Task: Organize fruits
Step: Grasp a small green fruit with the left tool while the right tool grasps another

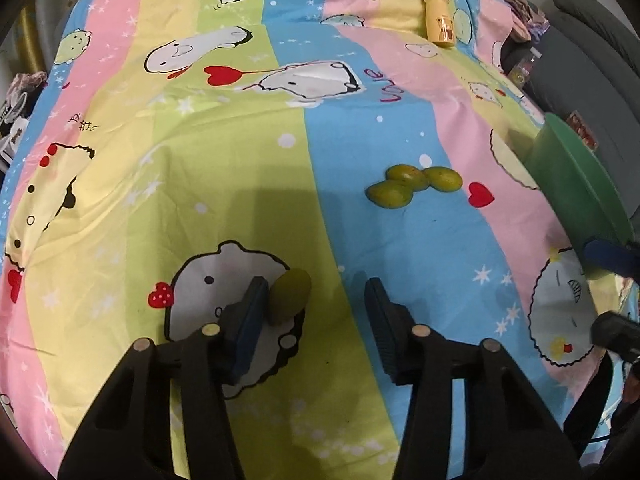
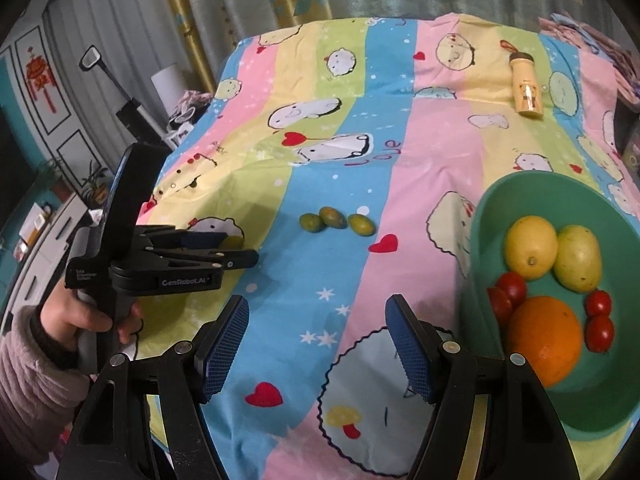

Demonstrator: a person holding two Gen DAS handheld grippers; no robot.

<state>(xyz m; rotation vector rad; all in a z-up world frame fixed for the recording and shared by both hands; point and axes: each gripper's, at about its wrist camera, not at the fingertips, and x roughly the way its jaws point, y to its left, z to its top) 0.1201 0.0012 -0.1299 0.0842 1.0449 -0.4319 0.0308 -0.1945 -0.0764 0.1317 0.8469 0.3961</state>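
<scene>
A small green fruit (image 1: 289, 295) lies on the cloth between the fingers of my open left gripper (image 1: 316, 300), close against the left pad. Three more green fruits (image 1: 414, 184) lie in a cluster farther ahead to the right; they also show in the right wrist view (image 2: 336, 220). A green bowl (image 2: 484, 216) at the right holds a lemon (image 2: 530, 252), a yellow-green mango (image 2: 578, 258), an orange (image 2: 546, 338) and several small red tomatoes (image 2: 600, 320). My right gripper (image 2: 316, 336) is open and empty, above the cloth left of the bowl. The left gripper (image 2: 224, 246) shows in the right wrist view.
A striped cartoon-print cloth (image 1: 200, 160) covers the table. A yellow bottle (image 1: 440, 18) lies on its side at the far right end. The bowl's side (image 1: 576, 184) stands at the right in the left wrist view. Curtains and furniture lie beyond the table's edges.
</scene>
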